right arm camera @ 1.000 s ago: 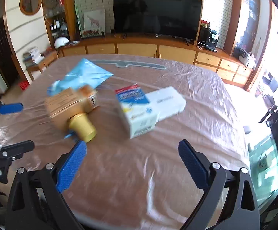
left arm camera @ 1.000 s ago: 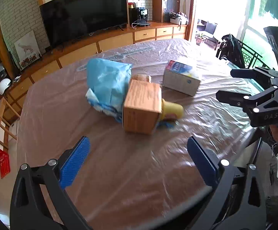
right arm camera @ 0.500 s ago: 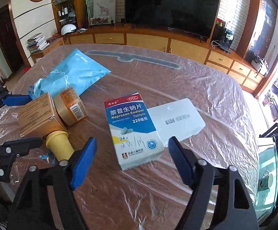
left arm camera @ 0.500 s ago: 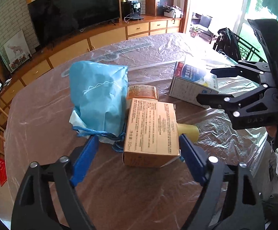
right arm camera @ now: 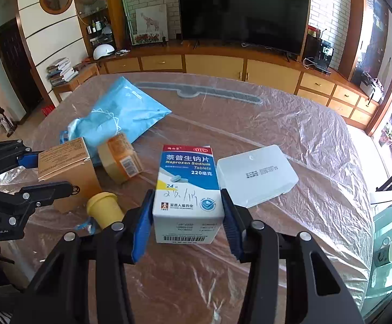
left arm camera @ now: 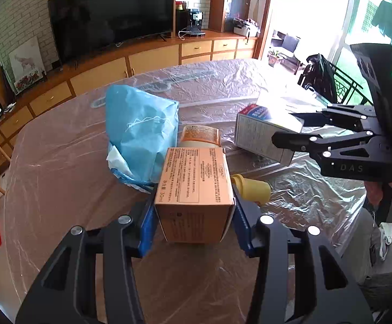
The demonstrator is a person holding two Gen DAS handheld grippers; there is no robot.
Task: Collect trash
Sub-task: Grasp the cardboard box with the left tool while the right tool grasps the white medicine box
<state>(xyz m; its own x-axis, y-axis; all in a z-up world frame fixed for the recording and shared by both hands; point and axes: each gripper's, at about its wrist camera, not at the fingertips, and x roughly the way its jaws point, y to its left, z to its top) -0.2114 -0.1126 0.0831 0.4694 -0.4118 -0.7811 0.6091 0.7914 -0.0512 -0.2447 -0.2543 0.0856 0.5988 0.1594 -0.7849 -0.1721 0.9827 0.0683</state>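
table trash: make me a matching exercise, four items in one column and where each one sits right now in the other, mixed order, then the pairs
Things:
1. brown carton
2. medicine box
3. blue bag
4. white plastic case

Places:
A. lying flat on the table beside the medicine box, touched by nothing
B. between the closing blue fingers of the left gripper
C. behind the brown carton, crumpled on the plastic sheet
D. between the closing blue fingers of the right gripper

Pairs: 1-B, 2-D, 3-C, 4-A
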